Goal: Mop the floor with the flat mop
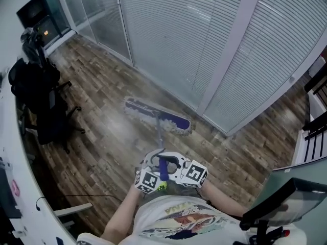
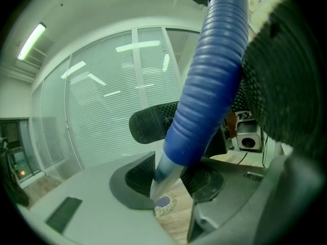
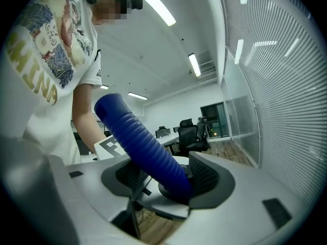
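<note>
Flat mop w/ blue fringed pad [image 1: 158,117] lies flat on the brown wood-plank floor [image 1: 97,111], just beside the base of the glass wall w/ white blinds [image 1: 179,34]. Its pale shaft runs from the pad back toward the person, ending in a blue ribbed handle grip [image 1: 163,170] just in front of the white printed T-shirt [image 1: 179,221].

Both grippers are on that handle, close together, one on each side of it in the head view. Left gripper [image 2: 171,176]: fingers [image 2: 138,175] at a narrow gap, clamped where the blue ribbing meets the pale shaft; the pad shows small on the floor below, between them. Right gripper [image 3: 168,180]: fingers [image 3: 209,175] set wider, closed around the blue ribbed part itself, w/ the handle rising up and to the left across that view.

Black office chair [image 1: 41,101] stands well apart from the mop, at the left, next to a white curved bench [image 1: 15,177].
</note>
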